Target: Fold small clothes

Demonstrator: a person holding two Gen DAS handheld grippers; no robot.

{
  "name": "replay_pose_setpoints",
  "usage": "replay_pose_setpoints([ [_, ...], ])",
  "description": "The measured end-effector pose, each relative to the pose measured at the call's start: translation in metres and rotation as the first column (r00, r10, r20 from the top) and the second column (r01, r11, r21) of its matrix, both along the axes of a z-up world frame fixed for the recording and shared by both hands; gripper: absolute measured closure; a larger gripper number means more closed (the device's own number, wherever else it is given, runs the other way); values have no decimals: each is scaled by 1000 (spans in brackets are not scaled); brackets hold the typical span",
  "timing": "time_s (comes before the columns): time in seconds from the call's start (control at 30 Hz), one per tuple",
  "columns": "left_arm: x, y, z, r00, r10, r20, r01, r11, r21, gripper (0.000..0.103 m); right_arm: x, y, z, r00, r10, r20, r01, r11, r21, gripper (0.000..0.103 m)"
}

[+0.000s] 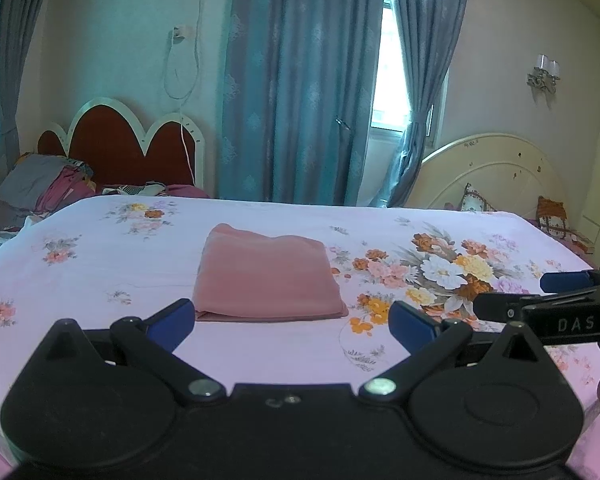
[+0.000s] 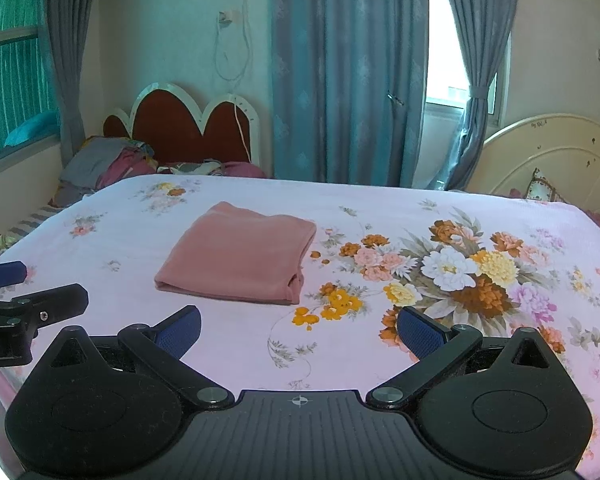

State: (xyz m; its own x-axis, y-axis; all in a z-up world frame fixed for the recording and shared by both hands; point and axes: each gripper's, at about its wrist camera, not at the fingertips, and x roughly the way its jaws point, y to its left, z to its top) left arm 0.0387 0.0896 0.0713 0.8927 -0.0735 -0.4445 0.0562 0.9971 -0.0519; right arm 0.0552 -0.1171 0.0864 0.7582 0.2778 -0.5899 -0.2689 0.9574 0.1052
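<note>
The pink garment (image 1: 266,276) lies folded into a neat rectangle on the floral bedsheet (image 1: 100,280), at twelve o'clock from the left gripper (image 1: 292,326), whose blue pads are spread wide and empty. The right gripper (image 2: 298,330) is spread wide too, the garment at about eleven o'clock. Its layers are hard to count from here.

A folded garment (image 1: 266,272) lies on the bedsheet (image 1: 100,280) near the bed's middle, with the printed bouquet (image 1: 448,268) to its right. Both grippers hover over the near edge, apart from the garment — the left gripper (image 1: 292,322) straight before it, the right gripper (image 2: 298,328) beside it on the right. Behind the bed hang curtains (image 1: 296,80); a scalloped headboard (image 1: 132,140) stands far left, a rounded headboard (image 1: 496,172) far right.
</note>
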Motion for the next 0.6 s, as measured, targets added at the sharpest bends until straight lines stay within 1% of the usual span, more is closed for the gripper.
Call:
replay_pose_setpoints([
  [0.6, 0, -1, -2, 1000, -10, 9, 10, 1000, 9, 0, -1, 0, 1, 1000, 2, 9, -2, 1000, -1, 0],
])
